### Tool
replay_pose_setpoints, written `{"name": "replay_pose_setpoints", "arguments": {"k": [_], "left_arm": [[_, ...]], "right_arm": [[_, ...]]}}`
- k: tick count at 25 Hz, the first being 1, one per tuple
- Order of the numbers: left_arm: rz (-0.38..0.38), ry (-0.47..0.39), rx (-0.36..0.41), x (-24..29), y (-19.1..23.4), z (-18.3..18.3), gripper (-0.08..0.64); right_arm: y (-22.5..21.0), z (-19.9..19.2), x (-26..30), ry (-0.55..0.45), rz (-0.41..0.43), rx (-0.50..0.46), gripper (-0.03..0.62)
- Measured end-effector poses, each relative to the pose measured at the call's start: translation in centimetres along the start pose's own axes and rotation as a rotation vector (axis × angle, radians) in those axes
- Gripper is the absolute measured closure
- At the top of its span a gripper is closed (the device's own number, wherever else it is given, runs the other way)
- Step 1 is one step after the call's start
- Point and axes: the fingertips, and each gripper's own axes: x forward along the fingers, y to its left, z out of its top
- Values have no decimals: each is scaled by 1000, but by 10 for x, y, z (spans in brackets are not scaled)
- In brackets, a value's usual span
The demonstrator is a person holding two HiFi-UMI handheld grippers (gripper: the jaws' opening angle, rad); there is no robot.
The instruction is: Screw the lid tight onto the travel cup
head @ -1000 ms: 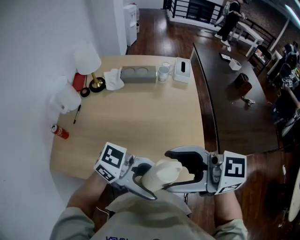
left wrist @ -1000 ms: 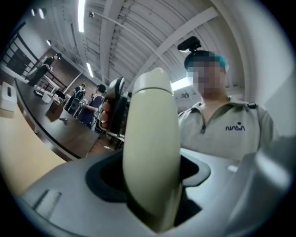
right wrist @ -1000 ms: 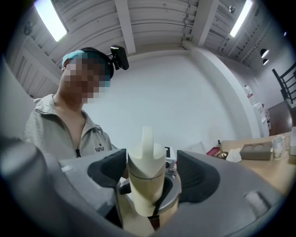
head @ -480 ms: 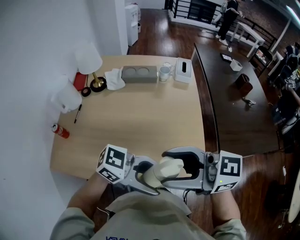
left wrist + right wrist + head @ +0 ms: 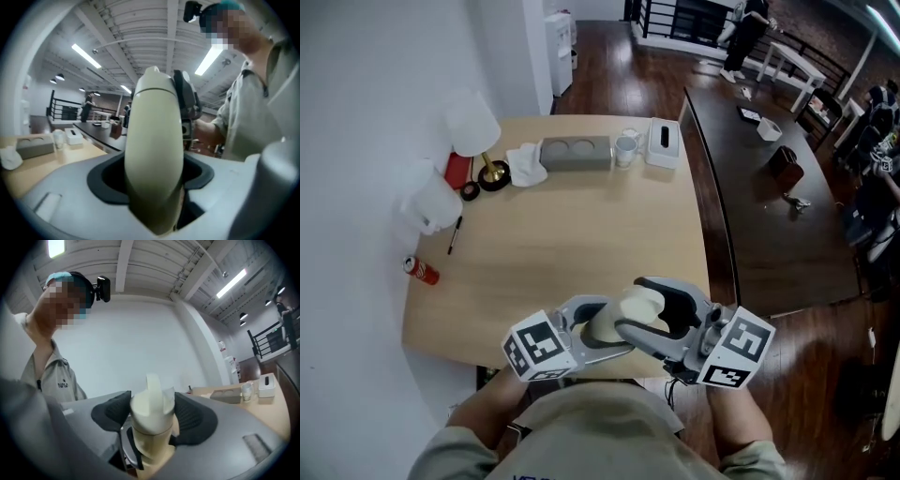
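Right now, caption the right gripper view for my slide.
Right hand-held gripper, jaws just closed in, grips the cream lid on the travel cup; wooden table behind.

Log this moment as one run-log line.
left tongs: shut on travel cup | right tongs: jaws just closing, shut on lid | lid: seated on travel cup | tightness: cannot tell

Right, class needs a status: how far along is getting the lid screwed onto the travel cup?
Done: the lid sits on the mouth of the travel cup. In hand: the left tool clamps the cup body; the jaws of the right tool have just been closing, with the lid between them. Left: turning it tight; how tight it is now cannot be seen.
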Motion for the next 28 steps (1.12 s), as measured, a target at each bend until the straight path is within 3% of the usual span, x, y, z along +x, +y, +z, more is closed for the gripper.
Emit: {"name": "replay_pose_setpoints", "arguments": {"k": [4,8,11,14,17,21,25,28], "left_arm": [[316,46,76,1,31,-8,242],[631,161,122,-9,62,-33,242],[752,205,140,-12,73,-44,244],[805,231,156,-13,79,-51,244],[790,231,140,-10,80,-53,244],[673,171,41,-3,72,-53,244],[483,111,0,1,56,-38,244],[285,41,-60,3,36,-28,244]], "right_arm": [[-23,-7,5,-32,-163,53,304],[-49,-24,11,-71,-328,197,304],[-60,-34,14,-106,-417,274,304],[-67,-40,15,-122,-470,315,304],[-71,-44,14,-121,-483,329,304],[-67,-40,17,-109,-426,286,304],[-52,-29,14,-117,-314,234,280],[-34,-19,6,-119,-178,181,273]]}}
